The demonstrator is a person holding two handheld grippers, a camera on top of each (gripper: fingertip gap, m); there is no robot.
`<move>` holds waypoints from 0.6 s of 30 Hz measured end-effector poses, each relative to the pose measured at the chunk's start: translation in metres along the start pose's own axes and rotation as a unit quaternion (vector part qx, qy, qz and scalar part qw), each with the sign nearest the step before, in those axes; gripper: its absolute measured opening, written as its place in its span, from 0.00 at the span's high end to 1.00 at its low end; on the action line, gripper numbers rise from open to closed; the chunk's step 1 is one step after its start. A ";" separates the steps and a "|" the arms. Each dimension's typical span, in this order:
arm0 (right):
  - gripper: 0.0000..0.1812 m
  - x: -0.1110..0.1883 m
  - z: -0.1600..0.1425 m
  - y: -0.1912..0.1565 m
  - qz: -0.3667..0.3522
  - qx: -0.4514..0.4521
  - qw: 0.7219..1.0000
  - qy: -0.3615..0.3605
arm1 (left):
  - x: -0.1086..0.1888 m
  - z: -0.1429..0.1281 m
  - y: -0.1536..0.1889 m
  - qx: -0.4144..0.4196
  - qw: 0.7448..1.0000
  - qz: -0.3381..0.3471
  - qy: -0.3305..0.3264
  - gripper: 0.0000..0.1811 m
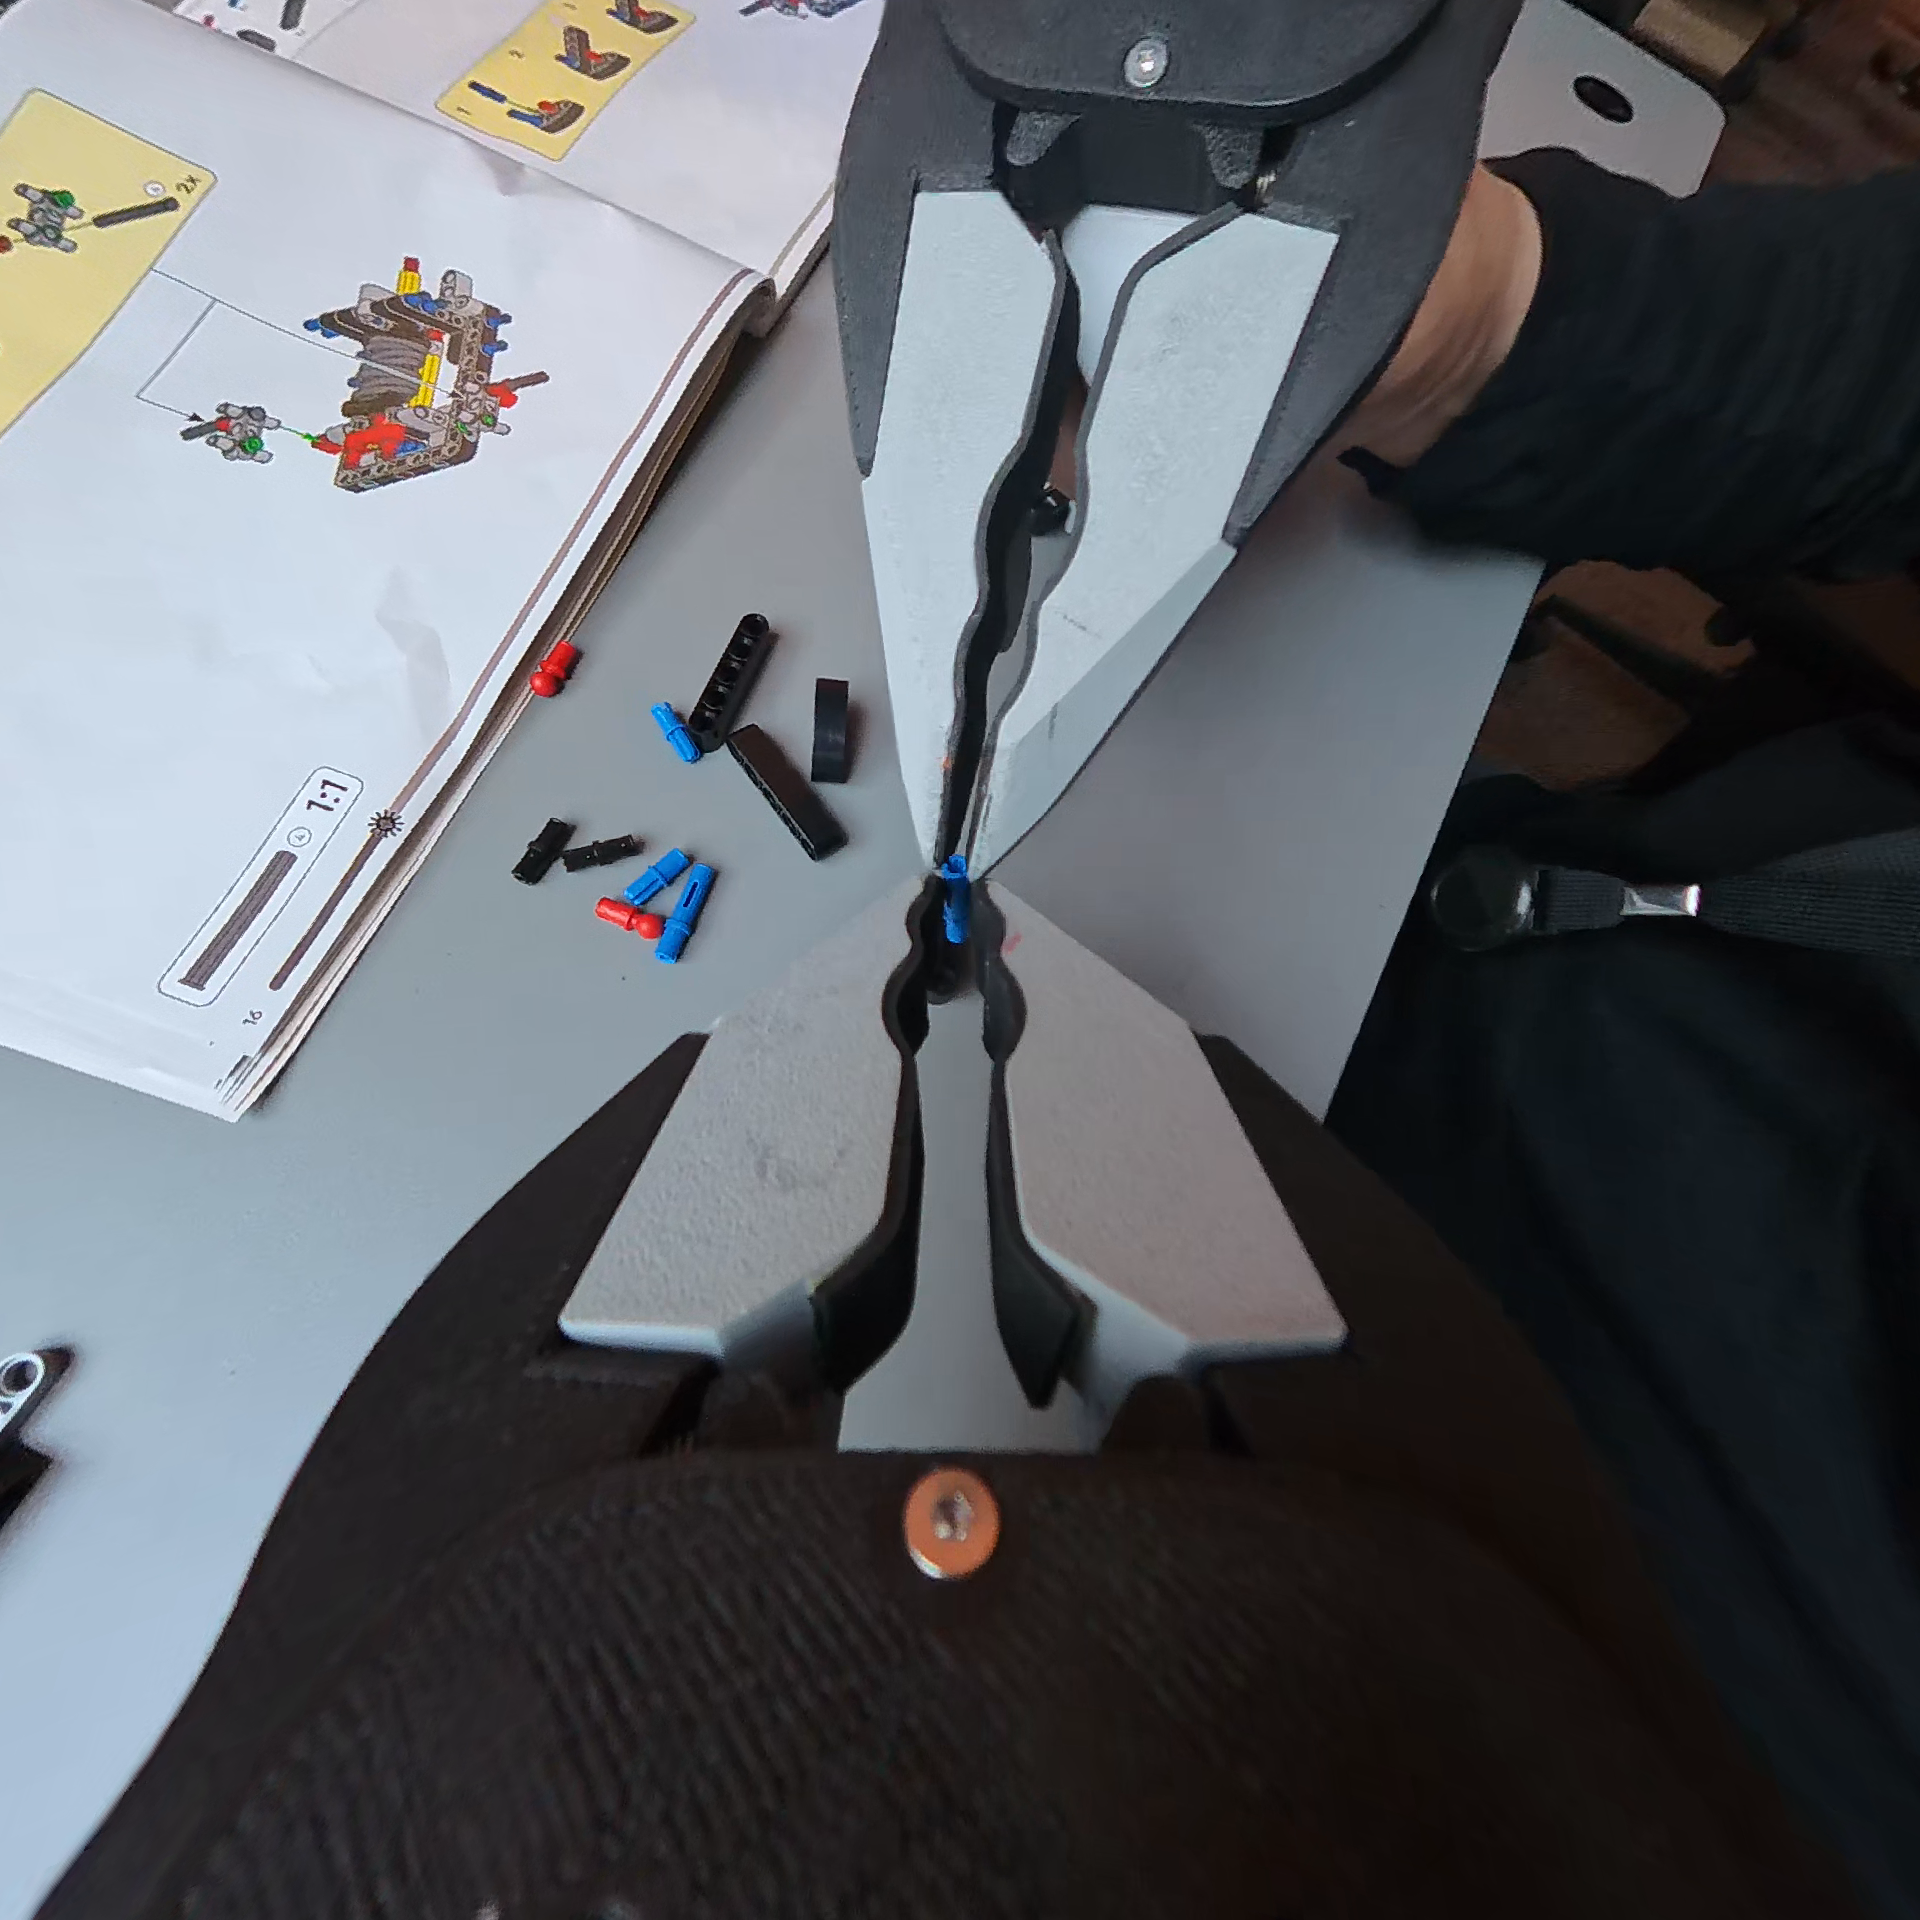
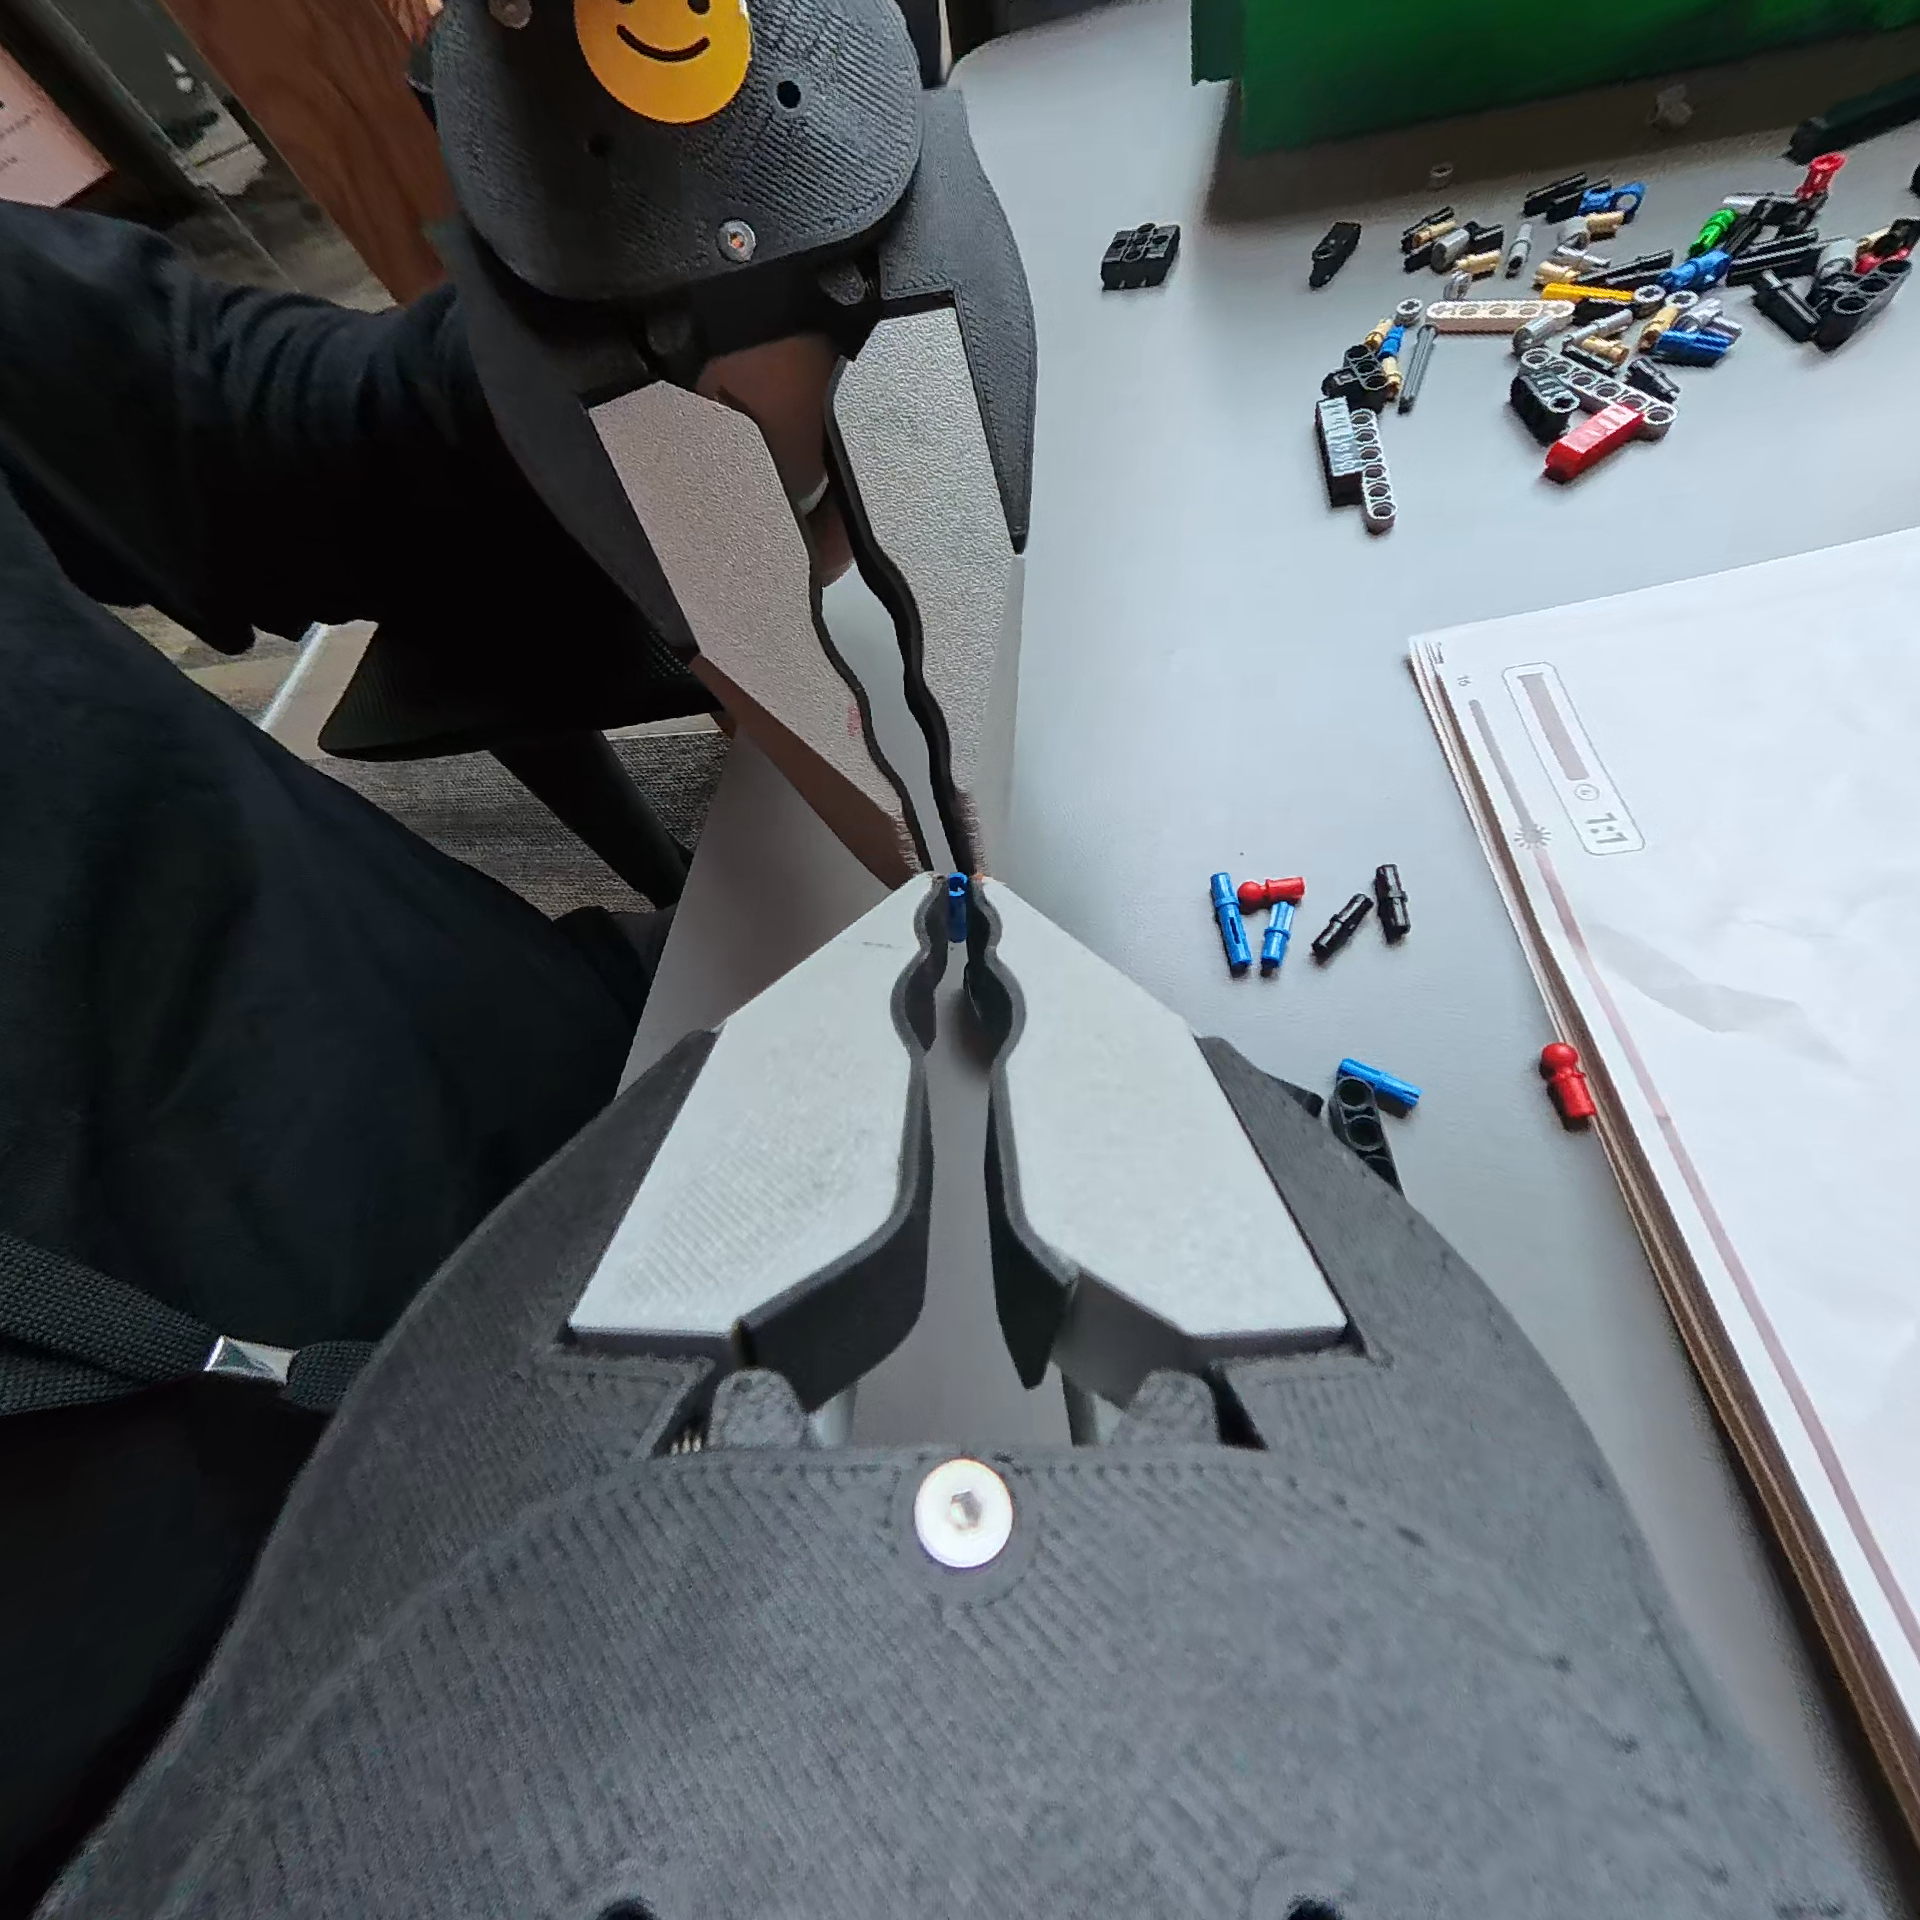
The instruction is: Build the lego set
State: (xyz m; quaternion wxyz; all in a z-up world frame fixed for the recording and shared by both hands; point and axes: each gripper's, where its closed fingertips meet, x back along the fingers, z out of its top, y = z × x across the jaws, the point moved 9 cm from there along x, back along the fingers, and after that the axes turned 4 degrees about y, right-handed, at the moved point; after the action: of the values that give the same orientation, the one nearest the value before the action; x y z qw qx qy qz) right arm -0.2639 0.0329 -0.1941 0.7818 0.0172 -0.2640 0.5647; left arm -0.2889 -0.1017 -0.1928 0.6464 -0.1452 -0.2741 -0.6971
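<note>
Both tongs, left (image 1: 951, 935) and right (image 2: 961, 914), tip to tip, nearly closed on one blue pin (image 1: 954, 899); possibly a handover. Next: release of one side only.

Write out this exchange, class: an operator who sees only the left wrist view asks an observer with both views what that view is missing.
Operator: My left claw and the right claw both pinch a blue pin. I see few loose parts. Are there more?
Observer: Yes, a big mixed pile lies on the table, past the booklet.
Operator: Any mark on my claw's body?
Observer: A yellow smiley sticker sits on top of it.
</note>
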 end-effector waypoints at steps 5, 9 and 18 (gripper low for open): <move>1.00 0.007 0.004 0.003 0.006 -0.016 0.999 0.031 | -0.001 -0.004 -0.004 0.016 1.000 0.005 0.000 0.94; 1.00 0.008 0.004 0.004 0.004 -0.019 0.999 0.034 | 0.000 -0.002 -0.002 0.017 1.000 -0.002 0.011 0.98; 1.00 0.012 0.006 0.008 -0.022 -0.039 0.997 0.062 | -0.004 -0.008 -0.005 0.034 0.999 0.034 0.016 0.94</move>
State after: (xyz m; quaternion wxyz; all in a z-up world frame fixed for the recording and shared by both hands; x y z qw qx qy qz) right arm -0.2705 0.0445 -0.1862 0.8089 -0.0424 -0.2367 0.5365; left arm -0.2918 -0.1030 -0.2017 0.6787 -0.1211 -0.2826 -0.6670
